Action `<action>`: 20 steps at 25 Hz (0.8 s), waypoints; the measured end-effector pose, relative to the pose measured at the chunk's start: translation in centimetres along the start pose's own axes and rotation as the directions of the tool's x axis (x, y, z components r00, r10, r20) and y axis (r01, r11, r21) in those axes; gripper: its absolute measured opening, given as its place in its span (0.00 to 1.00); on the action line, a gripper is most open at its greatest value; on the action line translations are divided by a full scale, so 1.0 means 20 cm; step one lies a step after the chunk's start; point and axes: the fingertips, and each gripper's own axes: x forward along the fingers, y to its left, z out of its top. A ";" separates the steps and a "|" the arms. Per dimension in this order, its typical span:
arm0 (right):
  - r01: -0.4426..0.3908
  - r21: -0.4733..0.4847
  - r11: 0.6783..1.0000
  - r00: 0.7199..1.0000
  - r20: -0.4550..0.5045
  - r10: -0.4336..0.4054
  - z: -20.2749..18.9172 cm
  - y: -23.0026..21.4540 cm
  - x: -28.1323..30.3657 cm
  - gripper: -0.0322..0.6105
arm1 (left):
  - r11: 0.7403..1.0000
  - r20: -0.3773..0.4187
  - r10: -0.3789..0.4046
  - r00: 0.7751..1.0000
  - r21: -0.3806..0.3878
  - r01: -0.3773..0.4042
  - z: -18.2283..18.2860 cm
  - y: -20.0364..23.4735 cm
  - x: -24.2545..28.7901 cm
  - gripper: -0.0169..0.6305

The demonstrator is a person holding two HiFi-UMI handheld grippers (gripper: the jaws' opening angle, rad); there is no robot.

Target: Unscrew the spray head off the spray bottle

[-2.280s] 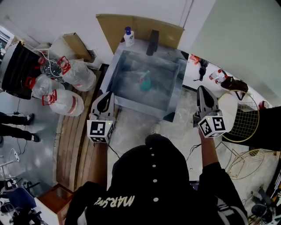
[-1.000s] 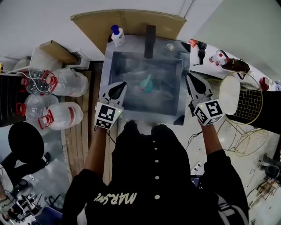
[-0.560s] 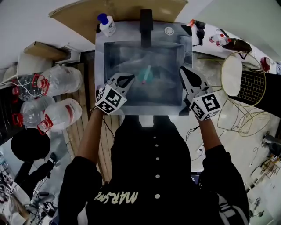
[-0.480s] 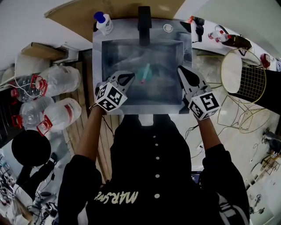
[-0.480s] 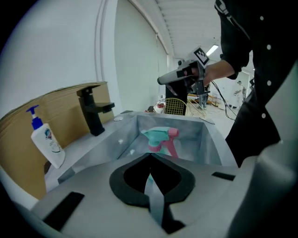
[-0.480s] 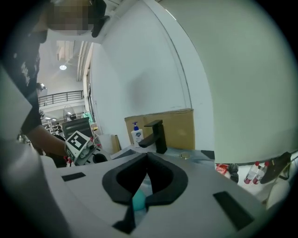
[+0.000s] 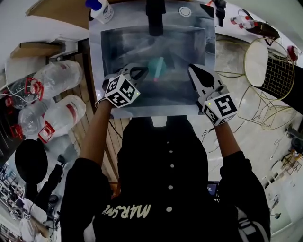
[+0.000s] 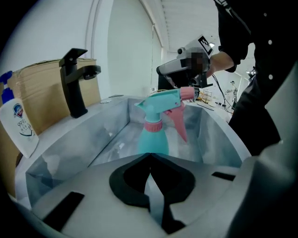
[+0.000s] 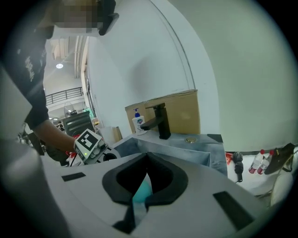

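- I held the left gripper (image 7: 138, 72) over the near-left part of the steel sink (image 7: 142, 109). Its jaws were pressed together with nothing between them.
- The right gripper (image 7: 191, 69) hung over the sink's near-right side, likewise fully closed and empty. In its own view a sliver of teal showed beyond the closed tips, so it was aimed at the bottle.
- The spray bottle (image 8: 153, 137) stood upright on the sink floor between the two grippers, apart from both. It had a teal body, a pink collar, and a teal spray head (image 8: 162, 99) with a pink trigger hanging down.
- I judged that a gripper sat on each side because the job needs two holds: one to steady the body, one to turn the head at the collar.
- Both grippers would have to open before either could take hold, and unscrewing had not begun.
- A black tap (image 7: 155, 14) stood at the far rim and a soap bottle (image 7: 99, 7) at the far left, away from the work.
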 end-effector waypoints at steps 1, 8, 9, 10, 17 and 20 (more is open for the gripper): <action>-0.004 0.006 1.000 1.000 -0.004 0.004 -0.02 -0.01 0.02 0.07 | 1.000 -0.006 -0.006 1.000 -0.002 0.006 -0.01 0.01 0.02 0.06; -0.028 0.065 0.997 0.999 -0.020 0.030 -0.10 -0.03 0.12 0.07 | 0.996 -0.022 -0.082 0.996 -0.018 0.082 -0.04 -0.01 0.11 0.12; -0.029 0.072 0.997 0.999 -0.021 0.031 -0.11 -0.04 0.13 0.07 | 0.995 -0.026 -0.099 0.995 -0.026 0.098 -0.05 -0.01 0.12 0.26; -0.029 0.078 0.997 0.999 -0.022 0.031 -0.12 -0.04 0.13 0.07 | 0.993 -0.031 -0.112 0.993 -0.027 0.111 -0.05 -0.02 0.13 0.38; -0.035 0.100 0.994 0.999 -0.030 0.038 -0.16 -0.06 0.16 0.07 | 0.989 -0.008 -0.145 0.989 0.016 0.145 0.00 -0.03 0.27 0.57; -0.035 0.106 0.994 0.999 -0.031 0.038 -0.17 -0.06 0.17 0.07 | 0.992 0.002 -0.121 0.993 0.039 0.121 0.01 -0.01 0.33 0.59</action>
